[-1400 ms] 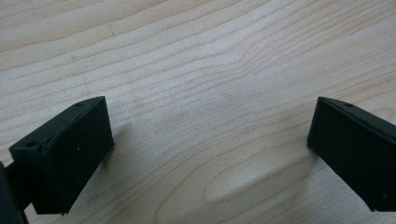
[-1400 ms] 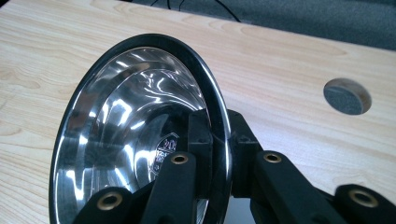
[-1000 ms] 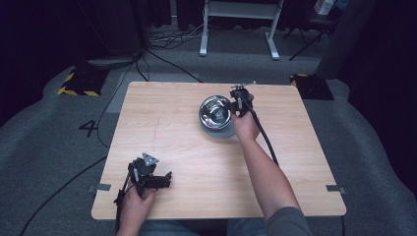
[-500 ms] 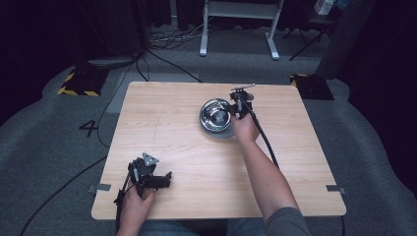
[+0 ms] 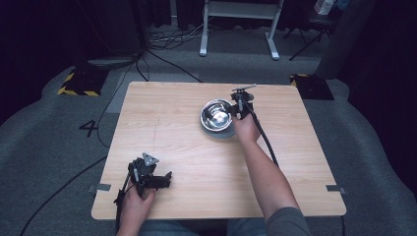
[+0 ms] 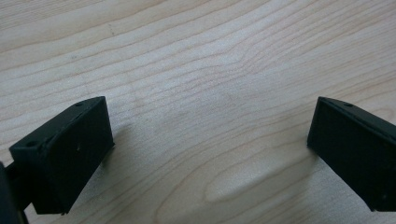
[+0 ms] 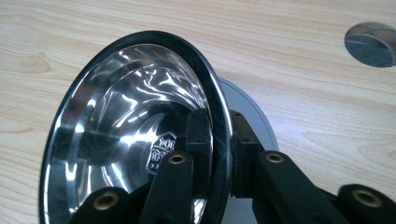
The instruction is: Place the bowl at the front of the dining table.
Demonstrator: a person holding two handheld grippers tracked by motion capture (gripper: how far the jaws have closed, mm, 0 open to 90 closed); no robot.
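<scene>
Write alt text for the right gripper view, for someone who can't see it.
The right tongs pinch the rim of a shiny steel bowl, one jaw inside and one outside. The bowl is tilted above a light wooden table, with a grey disc behind it.

Light wooden table (image 5: 177,123), grey carpet (image 5: 59,147) with black cables (image 5: 162,59), white stand legs (image 5: 236,19) beyond.

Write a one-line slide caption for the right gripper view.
Right gripper clamps the rim of a shiny steel bowl, one jaw inside and one outside, above a wooden table.
</scene>
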